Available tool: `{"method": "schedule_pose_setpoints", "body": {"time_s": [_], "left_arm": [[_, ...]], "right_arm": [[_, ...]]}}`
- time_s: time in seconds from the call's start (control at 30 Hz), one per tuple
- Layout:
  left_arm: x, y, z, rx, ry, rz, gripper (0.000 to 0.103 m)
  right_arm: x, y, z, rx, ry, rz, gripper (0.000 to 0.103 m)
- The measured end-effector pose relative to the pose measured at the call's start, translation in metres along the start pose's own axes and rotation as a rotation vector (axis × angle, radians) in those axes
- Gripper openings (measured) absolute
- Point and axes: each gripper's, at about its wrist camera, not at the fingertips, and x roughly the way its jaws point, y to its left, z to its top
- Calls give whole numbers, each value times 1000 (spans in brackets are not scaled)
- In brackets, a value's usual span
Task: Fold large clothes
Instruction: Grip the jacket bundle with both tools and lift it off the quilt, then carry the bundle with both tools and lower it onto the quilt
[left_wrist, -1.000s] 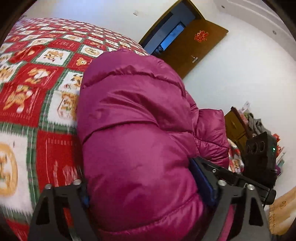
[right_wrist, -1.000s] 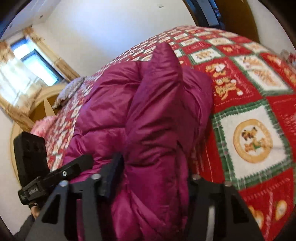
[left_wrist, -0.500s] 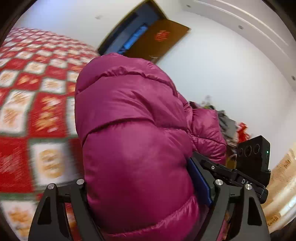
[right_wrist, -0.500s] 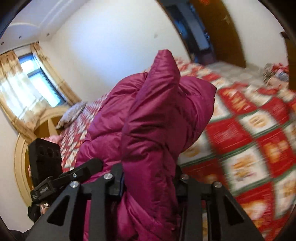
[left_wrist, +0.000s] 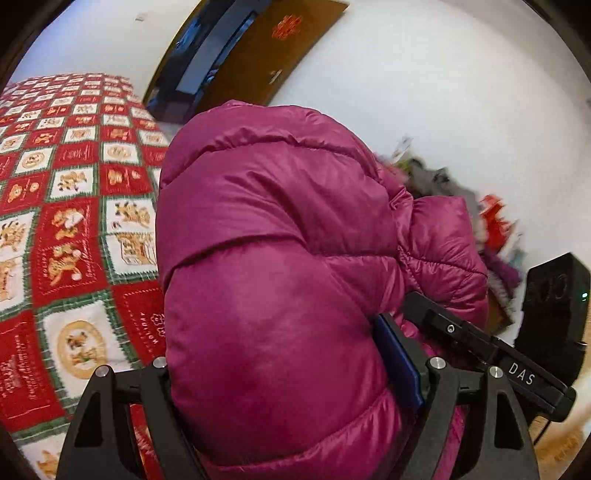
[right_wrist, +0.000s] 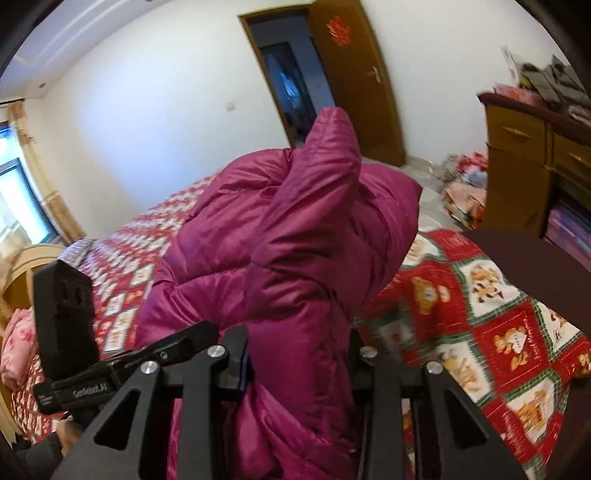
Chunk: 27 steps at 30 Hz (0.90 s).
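Left wrist view: to the left of the left gripper (left_wrist: 291, 373) lies a red, white and green patchwork bedspread (left_wrist: 74, 229) with bear motifs and small script too blurred to read. The jaws clamp a thick fold of the magenta puffer jacket (left_wrist: 280, 258), which bulges up between and ahead of the fingers. To the right, the other gripper's body carries white lettering "DAS" (left_wrist: 521, 373). Behind stands a brown door (left_wrist: 266, 48) with a red paper ornament.

Right wrist view: at left, the partner unit's label is unreadable. The right gripper (right_wrist: 299, 354) pinches the same jacket (right_wrist: 295, 236), held above the bedspread (right_wrist: 498, 325). To the right stands a wooden dresser (right_wrist: 524, 166).
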Motion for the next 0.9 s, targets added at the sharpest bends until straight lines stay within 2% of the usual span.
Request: {"method": "schedule_pose_setpoints", "body": {"time_s": [0.17,0.23,0.33,0.43,0.57,0.63,0.73,0.8,0.87,0.9], "left_arm": [[57,3,-9,18,135,208,83],[66,5,-17,7,148,253,85],[78,2,-19,20,161,324,90],[89,11,-18,14,180,351,97],[91,13,-21,39,179,354,98],[84,-1,-28,49,176,355,98],[88,3,-26,30,178,354,100],[89,1,-26,34,177,367,100],[90,-2,-26,52,176,384,101],[91,-2,-26,56,177,388,101]], "right_arm": [[54,-37,-12,61,112,-41,34],[77,-45,-21,59,149,-62,34],[89,-50,-26,70,158,-53,38],[88,-65,-29,132,155,-27,45],[65,-81,-34,191,157,-9,56],[44,-81,-34,188,124,-25,56],[5,-76,-22,156,18,-109,56],[-10,-67,-7,125,-40,-122,54],[-6,-56,10,80,-38,-100,51],[3,-48,16,57,-21,-95,45]]}}
